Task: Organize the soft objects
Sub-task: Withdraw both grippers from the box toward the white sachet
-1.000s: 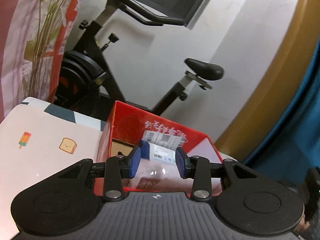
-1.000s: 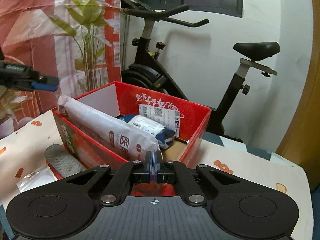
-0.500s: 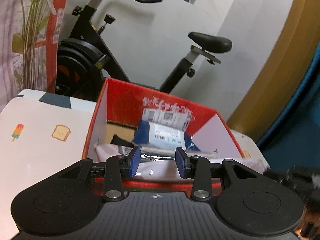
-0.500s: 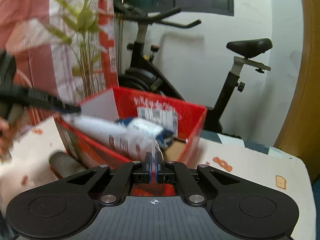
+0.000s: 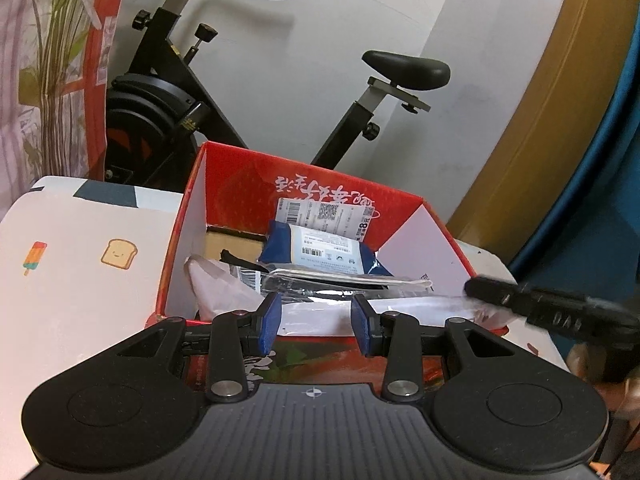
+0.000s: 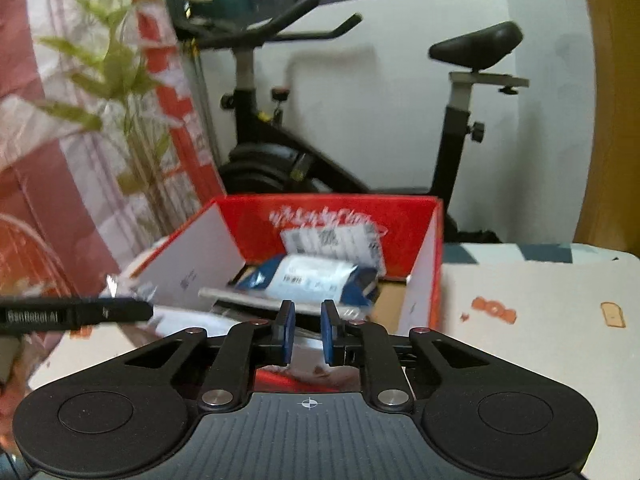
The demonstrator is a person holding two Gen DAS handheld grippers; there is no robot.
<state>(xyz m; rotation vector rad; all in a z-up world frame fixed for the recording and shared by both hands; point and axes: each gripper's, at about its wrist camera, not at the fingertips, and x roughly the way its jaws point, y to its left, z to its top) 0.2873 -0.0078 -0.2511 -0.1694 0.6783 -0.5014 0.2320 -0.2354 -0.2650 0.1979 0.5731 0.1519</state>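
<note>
A red cardboard box (image 5: 240, 184) (image 6: 424, 264) stands on the table. In it lie a blue and white soft pack (image 5: 320, 254) (image 6: 312, 278), a clear silvery bag (image 5: 332, 280) and a long white soft package (image 5: 400, 308) along the near wall. My left gripper (image 5: 316, 330) is open and empty just before the box's near rim. My right gripper (image 6: 307, 330) is open by a small gap, empty, over the near edge. It also shows in the left wrist view (image 5: 540, 308), at the box's right corner.
The table (image 5: 72, 240) has a cloth with toast and ice-lolly prints. An exercise bike (image 5: 168, 112) (image 6: 280, 160) stands behind the box against a white wall. A plant (image 6: 120, 80) and red-white curtain are at the left. A brown door frame (image 5: 560, 100) is at the right.
My right gripper has opened and let go of the long white package, which now lies in the box. Both grippers have swung round the box; the left stayed open.
</note>
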